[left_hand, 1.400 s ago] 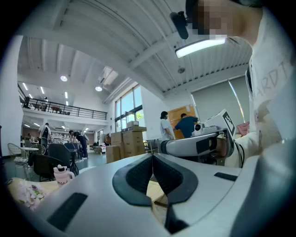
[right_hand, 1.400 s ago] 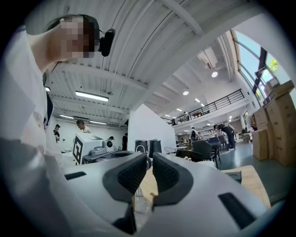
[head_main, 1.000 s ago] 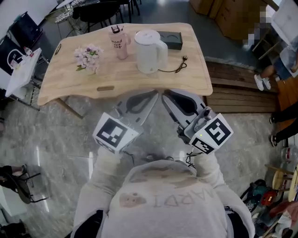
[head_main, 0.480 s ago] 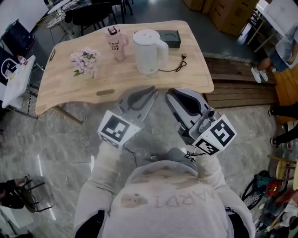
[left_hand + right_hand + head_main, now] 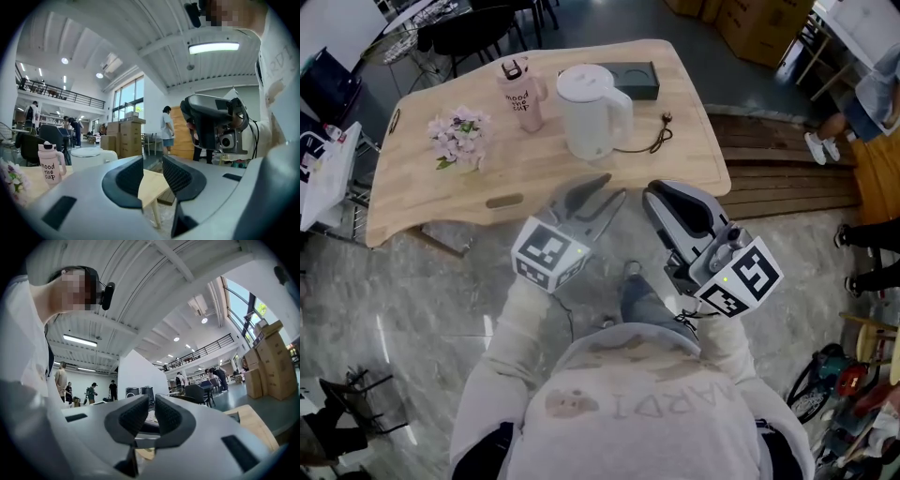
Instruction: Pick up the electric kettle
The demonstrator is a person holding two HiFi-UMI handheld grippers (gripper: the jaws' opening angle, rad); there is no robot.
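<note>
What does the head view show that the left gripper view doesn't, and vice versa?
Head view only: the black box, the cord, the marker cubes. Left gripper view only: a ceiling lamp, a balcony, and a level look through the left gripper's jaws, opening with nothing between them. Both: the kettle, the pink cup, the table, the right gripper.

Ahead of the left gripper (image 5: 612,189) we see a pale wooden table (image 5: 441,192) on a grey marbled floor (image 5: 394,309), with black chairs (image 5: 483,23) beyond it and a slatted wooden platform (image 5: 778,178) off to the gripper's right. Farther ahead of it we make out stacked cardboard boxes (image 5: 123,138) and tall windows (image 5: 127,101), a railed mezzanine (image 5: 61,96) up to its left, and a long ceiling light (image 5: 213,48) above it to the right.
</note>
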